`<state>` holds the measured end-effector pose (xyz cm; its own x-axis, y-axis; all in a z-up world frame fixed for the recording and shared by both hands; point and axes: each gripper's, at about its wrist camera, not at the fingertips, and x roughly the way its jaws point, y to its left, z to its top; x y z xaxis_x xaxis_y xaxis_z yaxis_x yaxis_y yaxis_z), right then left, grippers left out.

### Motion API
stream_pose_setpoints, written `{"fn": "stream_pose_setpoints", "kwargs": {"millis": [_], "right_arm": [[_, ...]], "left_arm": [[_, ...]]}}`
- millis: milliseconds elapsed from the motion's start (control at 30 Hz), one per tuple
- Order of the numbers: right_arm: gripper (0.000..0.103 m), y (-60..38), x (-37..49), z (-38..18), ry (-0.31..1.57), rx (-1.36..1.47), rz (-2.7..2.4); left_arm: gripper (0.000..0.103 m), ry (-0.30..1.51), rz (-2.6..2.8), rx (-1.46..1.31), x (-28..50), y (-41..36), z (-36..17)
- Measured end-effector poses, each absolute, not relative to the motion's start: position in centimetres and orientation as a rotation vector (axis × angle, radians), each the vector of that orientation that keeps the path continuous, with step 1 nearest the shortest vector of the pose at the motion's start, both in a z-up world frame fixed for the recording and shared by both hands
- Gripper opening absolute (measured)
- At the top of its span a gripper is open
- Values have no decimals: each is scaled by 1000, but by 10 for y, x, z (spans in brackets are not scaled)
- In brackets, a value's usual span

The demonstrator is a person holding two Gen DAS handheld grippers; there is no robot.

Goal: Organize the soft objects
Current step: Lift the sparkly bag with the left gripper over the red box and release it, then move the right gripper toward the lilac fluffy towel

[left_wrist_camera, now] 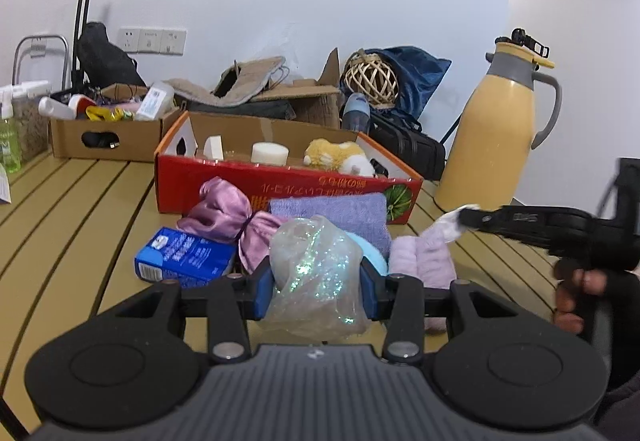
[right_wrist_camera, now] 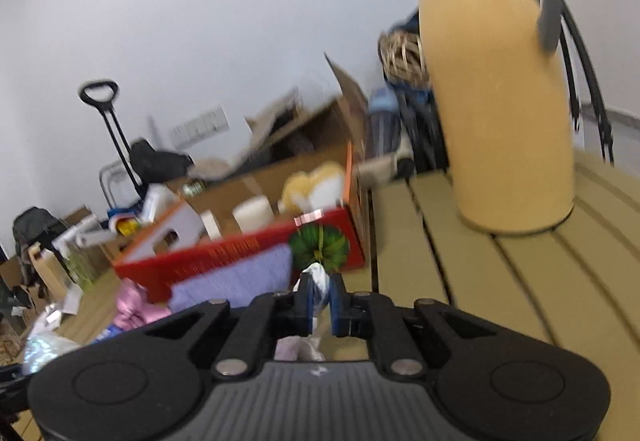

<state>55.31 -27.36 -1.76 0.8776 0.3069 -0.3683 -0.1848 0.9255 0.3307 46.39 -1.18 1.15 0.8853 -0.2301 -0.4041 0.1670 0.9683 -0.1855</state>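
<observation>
Left wrist view: left gripper (left_wrist_camera: pixel 316 283) fingers clamp glittery plastic bag (left_wrist_camera: pixel 316 273); right gripper (right_wrist_camera: pixel 321 303) fingers pinch white cloth (right_wrist_camera: pixel 318 275). Lift clear, then lower into red box (left_wrist_camera: pixel 280 187) at frame centre.

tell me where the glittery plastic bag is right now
In the left wrist view the glittery plastic bag is pinched in the left hand-held gripper, just in front of the purple towel and red box.

Bare table (left_wrist_camera: pixel 80 193) lies open left; red box (left_wrist_camera: pixel 224 185) and yellow jug (left_wrist_camera: pixel 496 145) block ahead.
</observation>
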Motion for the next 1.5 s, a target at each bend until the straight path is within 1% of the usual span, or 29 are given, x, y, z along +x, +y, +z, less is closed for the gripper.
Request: {"fn": "stream_pose_setpoints", "kwargs": {"millis": [133, 233, 367, 467, 533, 567, 600, 633, 667, 700, 733, 767, 800, 867, 933, 1067, 1133, 1167, 1233, 1300, 1333, 1400, 1433, 1500], "right_arm": [[8, -271, 540, 9, 354, 209, 279], [8, -260, 560, 30, 347, 196, 343], [8, -225, 625, 55, 391, 181, 414], [8, -181, 698, 67, 467, 151, 461], [8, -150, 739, 71, 491, 110, 466], [8, -132, 759, 71, 503, 79, 470], [10, -116, 778, 70, 512, 58, 476], [12, -99, 798, 68, 523, 31, 480], [14, -83, 816, 63, 538, 10, 477], [22, -71, 833, 57, 555, 0, 466], [28, -61, 848, 51, 579, -15, 451], [36, -56, 856, 45, 597, -17, 429], [41, -55, 860, 41, 602, -4, 416], [44, -57, 858, 37, 591, 4, 441], [44, -62, 849, 42, 571, 9, 432], [46, -81, 809, 71, 533, 27, 437], [51, -90, 774, 92, 486, 5, 469], [56, -94, 756, 101, 459, -10, 483], [57, -101, 715, 116, 408, -43, 507], [63, -108, 674, 127, 370, -73, 522], [66, -113, 651, 129, 350, -80, 522], [80, -125, 602, 129, 306, -93, 522], [82, -131, 582, 127, 290, -95, 521], [83, -144, 541, 118, 274, -99, 511]], "left_arm": [[43, 419, -220, -150, 481, -1, 32], [43, 402, -240, -133, 519, 11, 59], [43, 463, -229, -126, 611, 33, 78], [43, 531, -179, -49, 675, 46, 71], [44, 547, -130, 58, 708, 46, 61], [48, 547, -135, 78, 719, 47, 56], [54, 558, -153, 83, 727, 48, 51], [58, 576, -166, 79, 738, 51, 47], [66, 585, -152, 67, 747, 54, 43], [78, 593, -128, 54, 757, 57, 39], [83, 601, -106, 41, 763, 61, 35], [86, 608, -78, 21, 766, 65, 33], [86, 606, -78, -8, 767, 72, 33], [86, 593, -108, -55, 758, 83, 35], [86, 580, -100, -81, 743, 93, 39], [87, 520, -71, -124, 691, 106, 60], [89, 471, -75, -141, 654, 110, 76], [91, 445, -75, -143, 633, 109, 83], [93, 403, -70, -139, 597, 107, 94], [94, 367, -67, -119, 554, 100, 101], [94, 348, -53, -103, 532, 96, 102], [100, 297, -37, -54, 484, 86, 101], [101, 269, -38, -43, 460, 81, 98], [102, 248, -49, -47, 417, 75, 93]]}}
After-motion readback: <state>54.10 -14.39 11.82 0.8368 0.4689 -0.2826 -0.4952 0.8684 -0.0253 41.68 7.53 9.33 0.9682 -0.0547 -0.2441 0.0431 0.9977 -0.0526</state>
